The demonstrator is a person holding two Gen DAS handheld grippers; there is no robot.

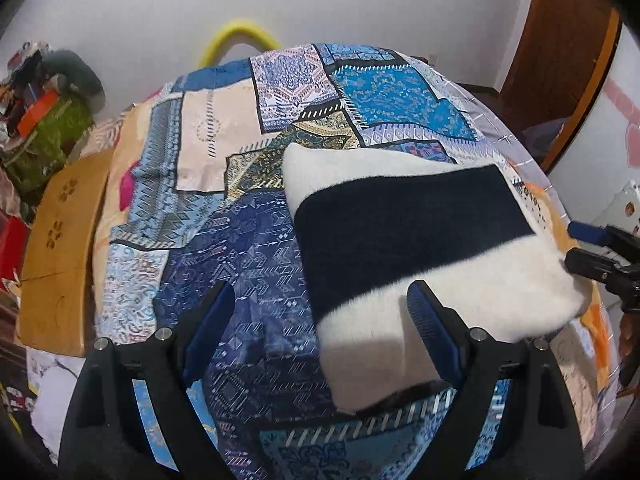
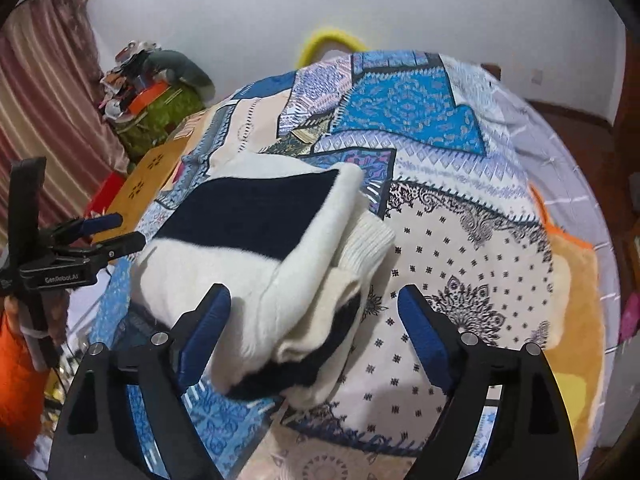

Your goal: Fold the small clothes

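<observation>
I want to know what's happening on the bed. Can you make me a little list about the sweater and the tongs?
garment: white sweater with a dark navy band, folded into a bundle
lies on: patchwork bedspread
cuff: ribbed white cuff sticks out at the sweater's side
left tongs: open, nothing pinched
right tongs: open, the sweater's near end between the jaws, not pinched
behind the bed: yellow curved thing

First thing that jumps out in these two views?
The folded white sweater with its broad navy band, lying mid-bed on the busy blue patchwork bedspread. Both grippers, left and right, stand open at its near edge, neither pressing on it. A ribbed cuff pokes out on the sweater's right side.
</observation>
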